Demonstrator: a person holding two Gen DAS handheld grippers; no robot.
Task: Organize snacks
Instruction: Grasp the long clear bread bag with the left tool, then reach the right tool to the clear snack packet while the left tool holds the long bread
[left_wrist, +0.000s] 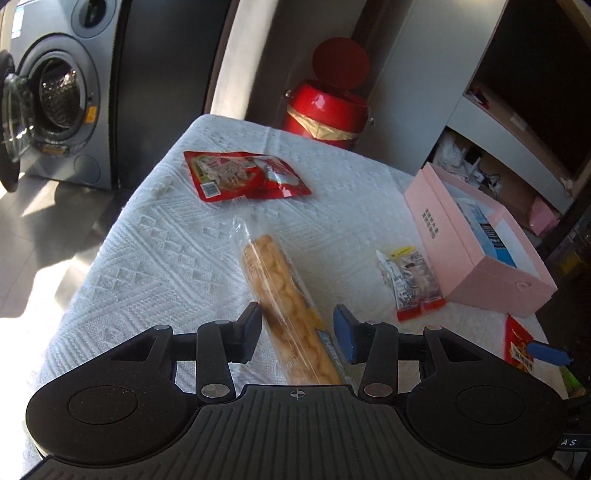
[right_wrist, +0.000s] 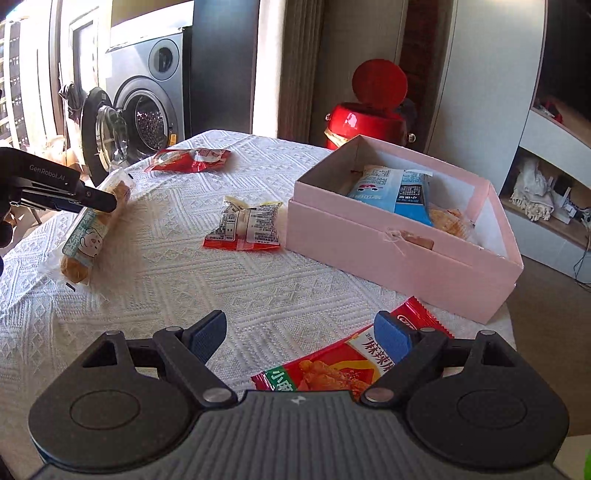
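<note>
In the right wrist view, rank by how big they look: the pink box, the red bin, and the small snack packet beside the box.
1. pink box
2. red bin, though farther off
3. small snack packet

On the side of my black left gripper (right_wrist: 55, 184), at the left edge of the right wrist view, I read "GenRobot.AI". The flat red foil snack packet (right_wrist: 332, 365) at the lower middle shows large Chinese characters "麻辣". Print on the other packets is too small to read.
</note>
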